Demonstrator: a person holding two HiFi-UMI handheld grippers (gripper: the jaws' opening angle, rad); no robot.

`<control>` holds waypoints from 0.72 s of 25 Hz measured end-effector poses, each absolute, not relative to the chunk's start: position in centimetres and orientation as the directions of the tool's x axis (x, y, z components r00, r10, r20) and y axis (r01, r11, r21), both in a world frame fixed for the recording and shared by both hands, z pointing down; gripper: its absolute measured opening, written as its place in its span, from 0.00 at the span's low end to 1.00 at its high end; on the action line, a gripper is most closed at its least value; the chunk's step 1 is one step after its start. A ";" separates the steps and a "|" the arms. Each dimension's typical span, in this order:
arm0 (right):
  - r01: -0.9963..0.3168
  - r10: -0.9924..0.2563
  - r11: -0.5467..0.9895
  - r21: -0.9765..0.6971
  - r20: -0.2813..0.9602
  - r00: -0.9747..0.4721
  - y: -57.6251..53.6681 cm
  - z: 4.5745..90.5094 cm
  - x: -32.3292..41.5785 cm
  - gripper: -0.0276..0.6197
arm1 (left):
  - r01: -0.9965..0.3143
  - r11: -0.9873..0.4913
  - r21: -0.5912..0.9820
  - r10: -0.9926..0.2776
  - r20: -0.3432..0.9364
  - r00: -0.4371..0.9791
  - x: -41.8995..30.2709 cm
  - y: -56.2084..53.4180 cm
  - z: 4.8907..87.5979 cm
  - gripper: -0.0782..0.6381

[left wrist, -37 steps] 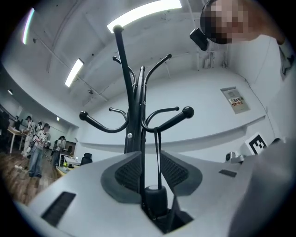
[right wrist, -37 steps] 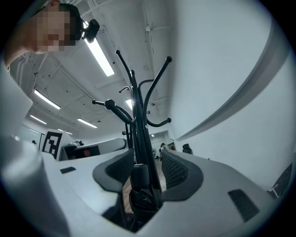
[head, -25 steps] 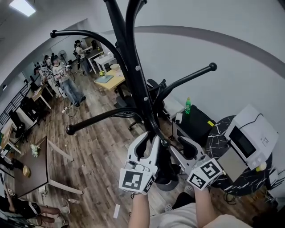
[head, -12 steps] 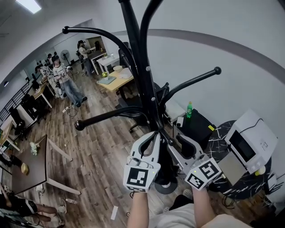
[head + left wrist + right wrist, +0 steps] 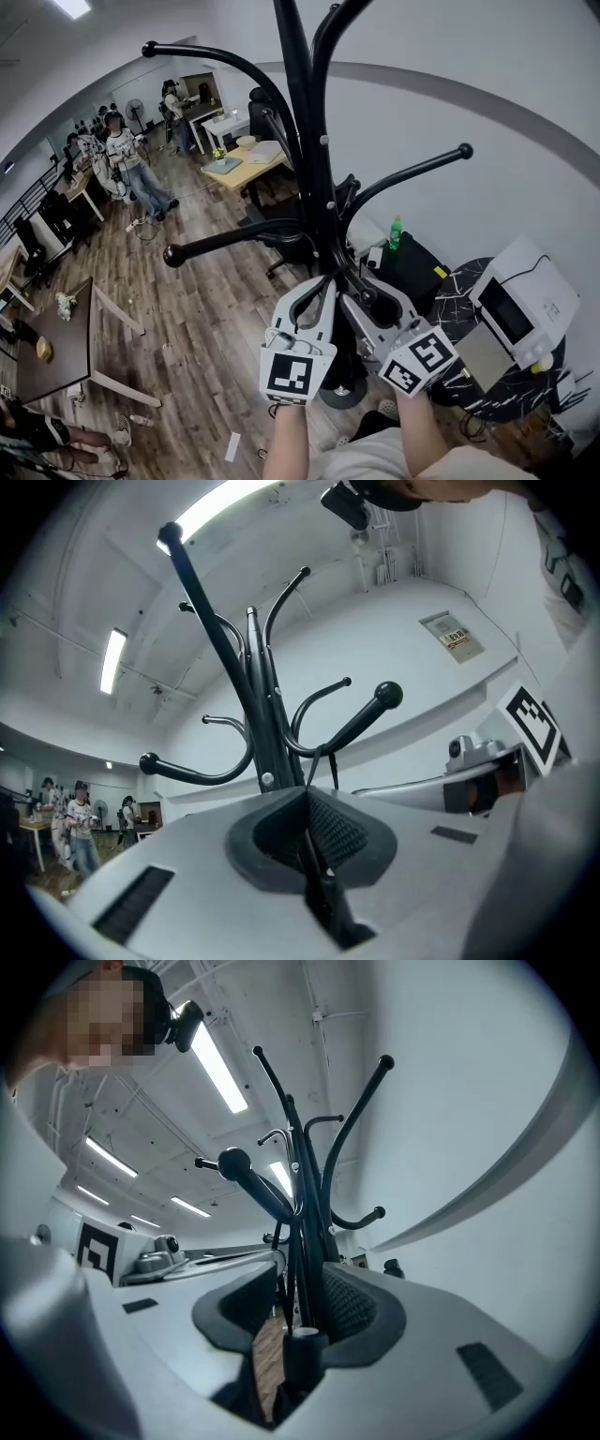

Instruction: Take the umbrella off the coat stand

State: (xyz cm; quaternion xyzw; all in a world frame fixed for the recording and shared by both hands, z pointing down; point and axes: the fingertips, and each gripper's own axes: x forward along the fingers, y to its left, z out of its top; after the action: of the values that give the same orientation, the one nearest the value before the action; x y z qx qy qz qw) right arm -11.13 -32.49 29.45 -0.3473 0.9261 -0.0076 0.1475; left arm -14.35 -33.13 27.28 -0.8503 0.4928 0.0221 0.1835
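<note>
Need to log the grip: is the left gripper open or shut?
Shut. In the left gripper view the left gripper has its pads together on a thin black strap hanging from the coat stand.

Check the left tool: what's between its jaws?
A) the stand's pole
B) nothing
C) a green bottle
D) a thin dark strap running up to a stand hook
D: in the left gripper view the left tool has its jaws closed on a thin dark strap that runs up to a hook of the stand.
</note>
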 end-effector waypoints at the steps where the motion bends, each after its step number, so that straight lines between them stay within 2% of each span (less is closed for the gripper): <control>1: -0.639 -0.643 0.761 -0.117 -0.269 -0.717 -32.5 29.3 -11.4 0.27 | -0.846 -0.450 -0.286 -0.830 -0.216 0.514 -14.3 -33.1 27.3 0.14; 7: -0.683 -0.678 0.727 -0.072 -0.237 -0.696 -33.5 28.8 -12.1 0.25 | -0.849 -0.453 -0.273 -0.833 -0.209 0.512 -14.4 -32.9 27.1 0.14; 11: -0.742 -0.724 0.670 0.030 -0.194 -0.662 -33.9 29.0 -12.4 0.24 | -0.848 -0.450 -0.282 -0.832 -0.212 0.512 -14.5 -32.9 27.0 0.14; 16: -0.788 -0.770 0.611 0.073 -0.175 -0.613 -34.3 29.0 -11.9 0.18 | -0.847 -0.441 -0.296 -0.829 -0.227 0.511 -14.7 -32.9 26.9 0.14; 18: -0.791 -0.772 0.605 0.096 -0.171 -0.612 -34.2 29.1 -11.9 0.06 | -0.855 -0.426 -0.295 -0.833 -0.242 0.498 -14.9 -32.9 26.9 0.14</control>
State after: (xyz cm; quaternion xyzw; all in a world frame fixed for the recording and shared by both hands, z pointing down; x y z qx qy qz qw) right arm -11.91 -34.23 29.11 -0.4371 0.8940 0.0809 0.0559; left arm -14.89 -32.90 26.88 -0.8439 0.5002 0.0294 0.1919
